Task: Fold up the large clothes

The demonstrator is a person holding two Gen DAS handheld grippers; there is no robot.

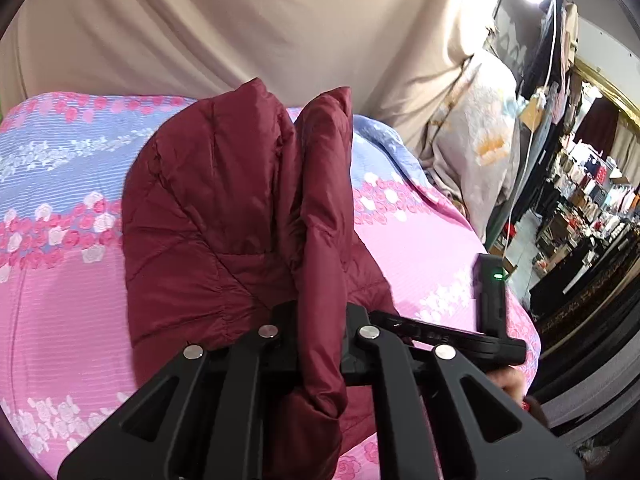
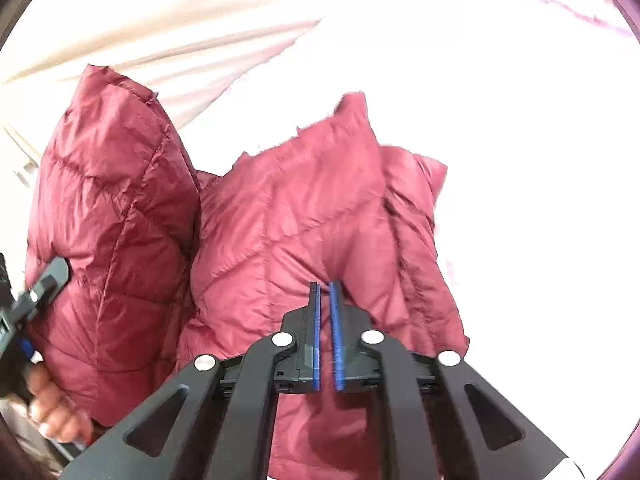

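A dark red quilted puffer jacket (image 1: 208,216) lies on the bed over a pink and blue floral bedsheet (image 1: 60,264), roughly midway across the bed, its far end reaching toward the beige draped cloth (image 1: 200,28) at the bed's far edge. The left gripper (image 1: 320,320) has its jaws drawn nearly together on a raised fold of the jacket, which stands up between the fingers and runs away toward the far edge. To its right, near the bed's right edge, the right gripper (image 1: 486,312) shows as a black body with a green light, with part of a hand (image 1: 514,384) beneath it. Beyond the right edge stand a floral pillow (image 1: 476,148) and cluttered shelves (image 1: 592,208).

In the right wrist view, the left hand (image 2: 52,408) grips its tool at the left edge, beside one puffed section of jacket. The right gripper's blue pads (image 2: 317,332) stand almost closed with only a thin slit between them, their tips against the jacket's fabric; whether any cloth is pinched cannot be told. The surroundings are washed out white.
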